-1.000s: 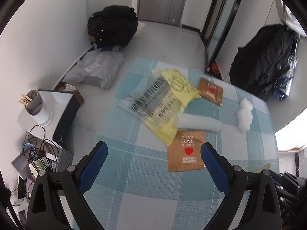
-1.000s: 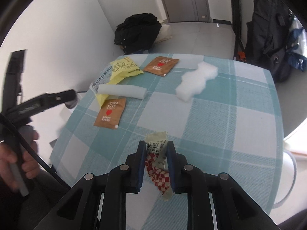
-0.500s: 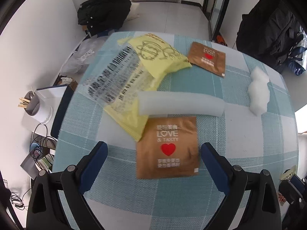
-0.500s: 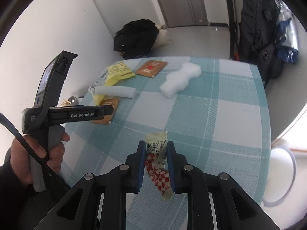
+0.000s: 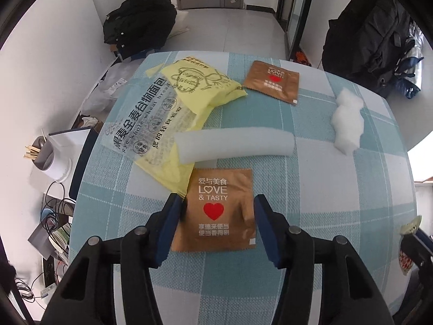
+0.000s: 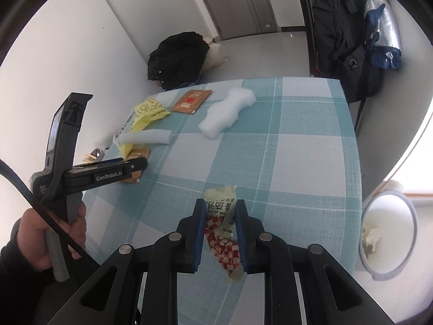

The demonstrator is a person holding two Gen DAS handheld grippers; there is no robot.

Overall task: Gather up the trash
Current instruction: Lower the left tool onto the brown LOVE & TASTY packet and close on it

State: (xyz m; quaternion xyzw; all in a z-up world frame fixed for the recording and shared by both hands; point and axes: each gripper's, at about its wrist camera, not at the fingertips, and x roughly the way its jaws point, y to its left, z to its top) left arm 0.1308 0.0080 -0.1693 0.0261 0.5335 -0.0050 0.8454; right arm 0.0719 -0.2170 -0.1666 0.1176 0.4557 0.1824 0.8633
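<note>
My left gripper [image 5: 216,216] is open, its blue fingers straddling a brown "LOVE & TASTY" sachet [image 5: 216,208] that lies flat on the checked table [image 5: 338,189]. Beyond it lie a white foam roll [image 5: 235,146], a yellow wrapper [image 5: 200,84], a clear bread bag [image 5: 146,116], a second brown sachet [image 5: 272,81] and a white foam piece [image 5: 347,119]. My right gripper [image 6: 220,216] is shut on a yellow and red-checked wrapper [image 6: 223,224], held above the table's near edge. The left gripper [image 6: 108,173] shows at the left of the right wrist view.
A white bin [image 6: 387,233] with some trash stands on the floor to the right of the table. Black bags [image 5: 138,24] lie on the floor beyond the table, more dark bags [image 5: 379,35] at the far right. A cluttered side stand with a cup of sticks [image 5: 46,157] is left.
My left gripper has moved forward and down over the near brown sachet and its fingers have narrowed around it. My right gripper still holds the wrapper and has shifted slightly toward the bin side.
</note>
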